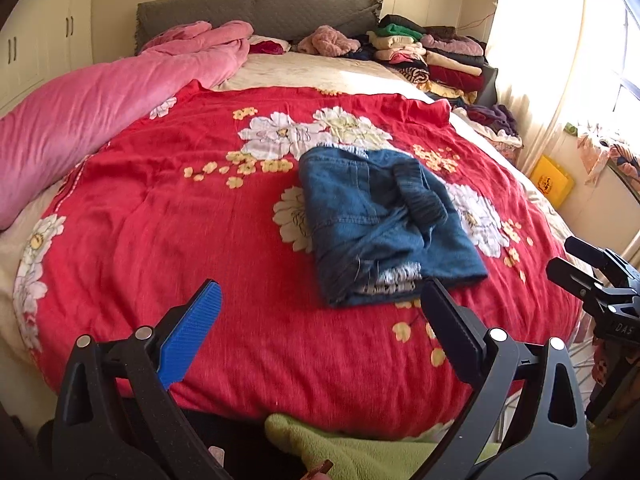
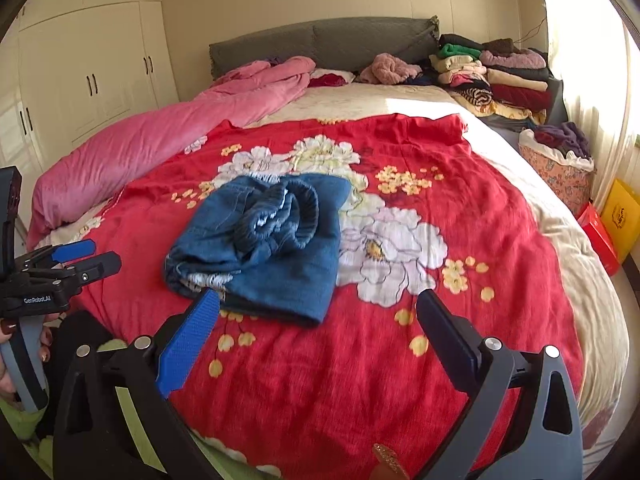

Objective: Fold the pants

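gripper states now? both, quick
Left gripper: open, holding nothing, short of the folded jeans.
Right gripper: open, holding nothing, just short of the jeans' near edge.

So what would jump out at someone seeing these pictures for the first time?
Probably the bright red floral blanket spread over the bed, with a folded bundle of blue denim pants lying near its middle. Next, the pink quilt heaped along the left side, and the stacked clothes by the headboard. Both the left gripper and the right gripper are open and hold nothing.
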Motion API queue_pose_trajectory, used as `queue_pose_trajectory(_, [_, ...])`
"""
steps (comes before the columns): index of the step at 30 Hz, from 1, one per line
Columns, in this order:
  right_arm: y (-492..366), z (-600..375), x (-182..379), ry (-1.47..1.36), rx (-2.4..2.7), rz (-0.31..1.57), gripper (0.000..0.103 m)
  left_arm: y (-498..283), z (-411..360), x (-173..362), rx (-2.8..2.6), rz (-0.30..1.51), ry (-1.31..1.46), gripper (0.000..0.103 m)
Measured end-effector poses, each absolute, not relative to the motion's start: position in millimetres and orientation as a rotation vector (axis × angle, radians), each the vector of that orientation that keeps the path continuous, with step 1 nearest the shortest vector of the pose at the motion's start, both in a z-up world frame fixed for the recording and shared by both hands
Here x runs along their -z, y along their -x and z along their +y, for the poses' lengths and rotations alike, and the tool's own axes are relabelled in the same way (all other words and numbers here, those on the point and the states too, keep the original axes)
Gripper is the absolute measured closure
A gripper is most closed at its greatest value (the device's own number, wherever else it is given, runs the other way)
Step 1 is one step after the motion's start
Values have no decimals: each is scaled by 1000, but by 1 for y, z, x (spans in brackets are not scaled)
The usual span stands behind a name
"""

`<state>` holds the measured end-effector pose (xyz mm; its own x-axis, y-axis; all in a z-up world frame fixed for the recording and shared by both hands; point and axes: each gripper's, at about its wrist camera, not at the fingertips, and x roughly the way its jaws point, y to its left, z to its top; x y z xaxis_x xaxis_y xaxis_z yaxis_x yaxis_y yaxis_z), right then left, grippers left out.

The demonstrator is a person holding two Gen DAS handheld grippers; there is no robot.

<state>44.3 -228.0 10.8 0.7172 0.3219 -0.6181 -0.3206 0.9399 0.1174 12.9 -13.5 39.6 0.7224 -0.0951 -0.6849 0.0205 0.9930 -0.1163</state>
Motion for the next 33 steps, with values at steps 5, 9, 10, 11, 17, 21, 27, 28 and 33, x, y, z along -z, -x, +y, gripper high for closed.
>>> queue_pose_trajectory(5, [-41,-224,-3,5,-352,706,5,-7,-13,-28,60,793,103,10])
queue_pose_trajectory(9, [-41,-223,-3,7,-352,711,5,-5,-10,-25,51,803,116,10])
queue_pose_trajectory(10, [-41,-223,-3,8,-353,711,5,-5,-10,-25,50,803,115,10])
queue_pose_trajectory(11, [-41,-223,-3,8,-354,711,5,-4,-10,-26,46,802,115,10])
queue_pose_trajectory(17, [-41,-223,-2,1,-346,720,5,-3,-10,-26,46,802,114,10])
queue_pose_trajectory(21, [-40,-226,-1,-7,-341,722,5,-3,-9,-26,45,804,114,10])
queue_pose_trajectory(27, [-38,-227,-1,-2,-341,723,5,-1,-9,-24,36,813,109,10])
queue_pose_trajectory(28, [-38,-227,-1,-2,-340,725,5,-1,-9,-24,34,813,108,10])
queue_pose_trajectory(33, [-37,-225,0,2,-339,732,5,-1,-9,-24,30,814,109,10])
